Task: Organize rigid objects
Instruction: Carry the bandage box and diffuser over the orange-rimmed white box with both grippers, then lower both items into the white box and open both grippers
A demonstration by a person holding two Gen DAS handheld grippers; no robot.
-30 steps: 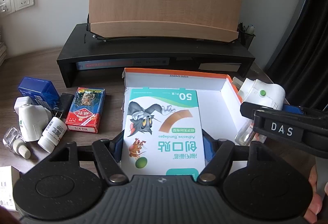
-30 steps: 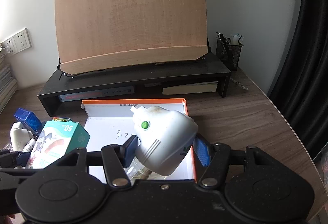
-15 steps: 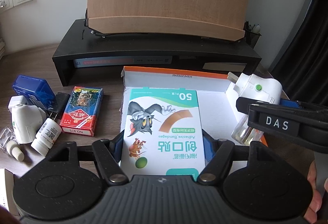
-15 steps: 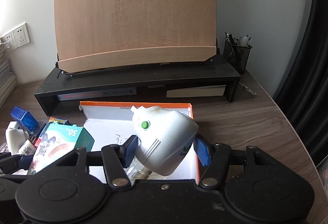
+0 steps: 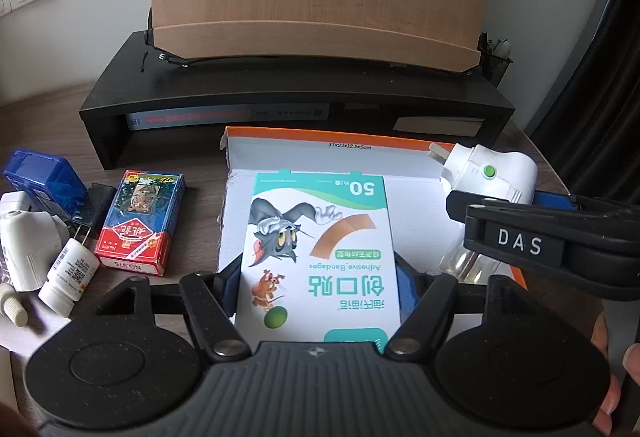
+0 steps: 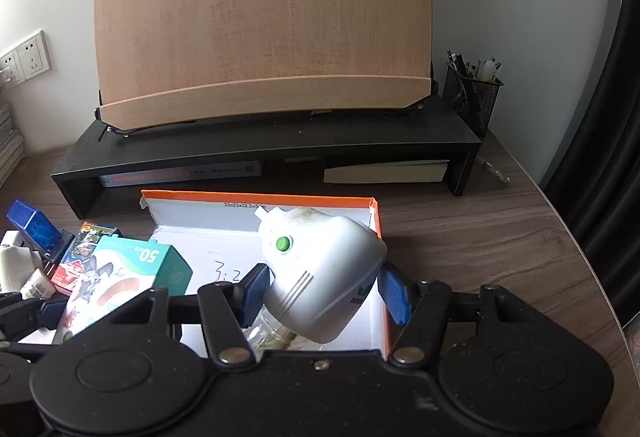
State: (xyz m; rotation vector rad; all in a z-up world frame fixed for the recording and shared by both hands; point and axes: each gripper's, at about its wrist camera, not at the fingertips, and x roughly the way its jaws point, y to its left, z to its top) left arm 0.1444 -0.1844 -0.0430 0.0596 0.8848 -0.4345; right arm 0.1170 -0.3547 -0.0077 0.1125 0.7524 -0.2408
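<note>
My left gripper (image 5: pixel 318 279) is shut on a teal-and-white adhesive bandage box (image 5: pixel 320 249) and holds it over the open white box with an orange rim (image 5: pixel 320 135). The bandage box also shows in the right wrist view (image 6: pixel 120 277). My right gripper (image 6: pixel 324 293) is shut on a white plug-in mosquito repeller with a green button (image 6: pixel 324 277), over the right part of the same box (image 6: pixel 260 197). In the left wrist view the repeller (image 5: pixel 488 177) and the right gripper (image 5: pixel 540 237) are at the right.
Left of the box lie a red card pack (image 5: pixel 138 221), a blue box (image 5: pixel 44 177), a second white repeller (image 5: pixel 28 245), a small white bottle (image 5: pixel 68 277) and a black plug. A black monitor riser (image 5: pixel 296 93) with a wooden board stands behind. A pen holder (image 6: pixel 472 93) stands at the right.
Both grippers have moved forward toward the box, each keeping its object. The repeller has moved further in over the box's right side.
</note>
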